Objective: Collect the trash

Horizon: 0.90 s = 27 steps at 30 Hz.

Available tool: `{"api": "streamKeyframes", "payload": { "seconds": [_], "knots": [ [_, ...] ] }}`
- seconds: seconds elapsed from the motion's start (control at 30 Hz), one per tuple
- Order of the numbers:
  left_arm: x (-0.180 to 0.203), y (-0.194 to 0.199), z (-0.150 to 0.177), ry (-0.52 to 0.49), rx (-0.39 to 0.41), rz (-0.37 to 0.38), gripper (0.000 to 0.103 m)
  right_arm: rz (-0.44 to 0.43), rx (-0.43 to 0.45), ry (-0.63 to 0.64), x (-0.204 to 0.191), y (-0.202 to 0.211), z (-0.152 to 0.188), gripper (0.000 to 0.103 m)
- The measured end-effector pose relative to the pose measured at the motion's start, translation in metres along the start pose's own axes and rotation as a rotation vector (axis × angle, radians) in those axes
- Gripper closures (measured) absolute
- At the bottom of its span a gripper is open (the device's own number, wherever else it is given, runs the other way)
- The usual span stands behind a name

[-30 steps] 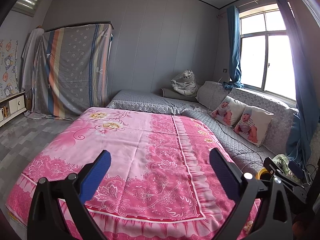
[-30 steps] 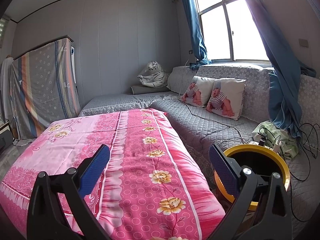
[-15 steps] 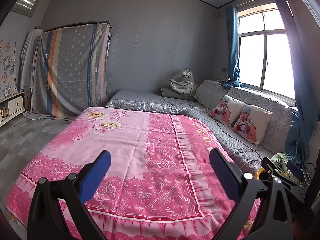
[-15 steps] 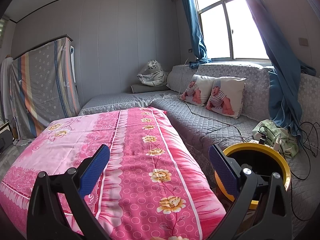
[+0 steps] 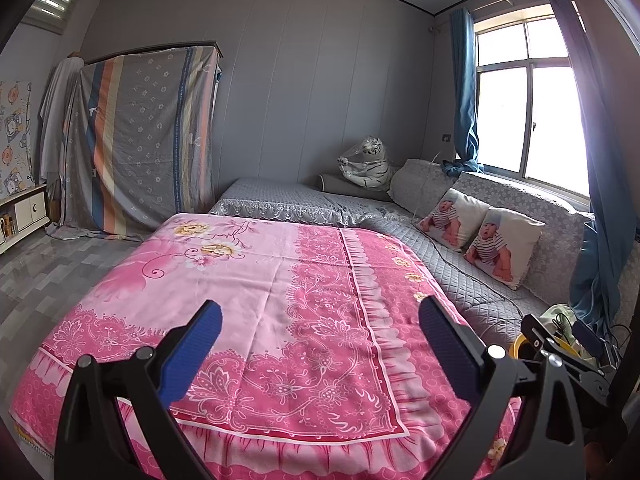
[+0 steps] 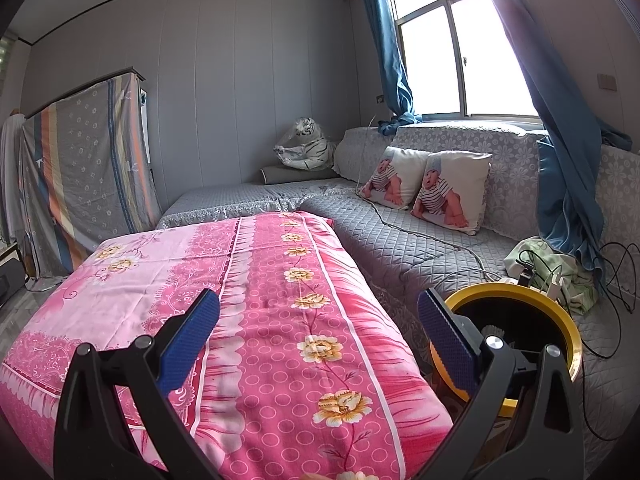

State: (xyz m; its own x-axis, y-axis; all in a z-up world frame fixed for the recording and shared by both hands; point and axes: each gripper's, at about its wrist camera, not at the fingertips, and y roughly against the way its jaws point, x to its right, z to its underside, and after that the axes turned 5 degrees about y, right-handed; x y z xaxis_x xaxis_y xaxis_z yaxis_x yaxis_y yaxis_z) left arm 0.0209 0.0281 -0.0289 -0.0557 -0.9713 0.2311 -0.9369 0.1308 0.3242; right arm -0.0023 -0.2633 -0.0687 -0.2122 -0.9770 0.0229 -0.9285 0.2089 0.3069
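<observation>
Left gripper (image 5: pixel 320 328) and right gripper (image 6: pixel 320 324): jaws wide open, empty. No trash is visible on the bedspread (image 5: pixel 248 280). Bin (image 6: pixel 560 320) stands beside the bed, right. Bin likely light, rigid; grip its rim.

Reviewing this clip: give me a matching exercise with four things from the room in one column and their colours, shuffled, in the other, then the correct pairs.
Things:
1. bin
2. curtain
3. bedspread
4. sofa cover

Colours:
A. grey, quilted
B. pink, flowered
C. yellow rim, black inside
D. blue

Pairs: 1-C, 2-D, 3-B, 4-A
</observation>
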Motion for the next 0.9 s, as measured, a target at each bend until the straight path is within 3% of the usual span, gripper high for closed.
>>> {"api": "streamKeyframes", "payload": {
  "seconds": [0.9],
  "knots": [
    [-0.0002,-0.0100,0.0018,0.002,-0.036,0.002,0.008,0.000,-0.014,-0.006,0.0006,-0.0033,0.0045,0.008]
  ]
}}
